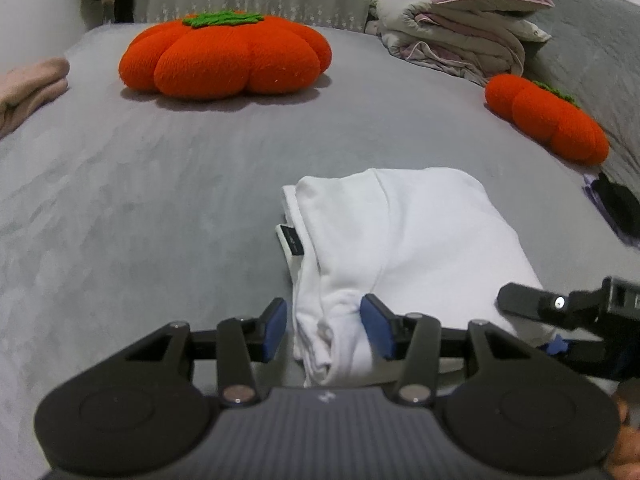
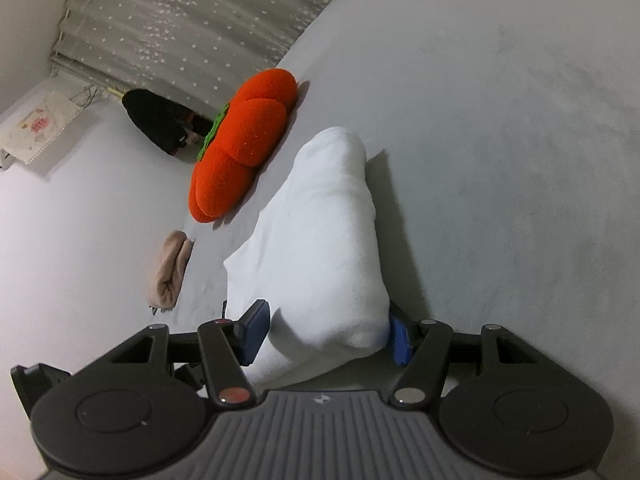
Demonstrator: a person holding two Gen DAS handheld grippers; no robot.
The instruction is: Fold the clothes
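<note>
one grey bed carries a folded white garment near its front edge. the left hand-held gripper straddles the garment's near corner, pads spread. the right hand-held gripper straddles its end, also spread.

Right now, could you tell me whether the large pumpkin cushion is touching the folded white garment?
Apart. The left wrist view shows a clear band of bare grey bed cover between the large pumpkin cushion and the folded white garment.
</note>
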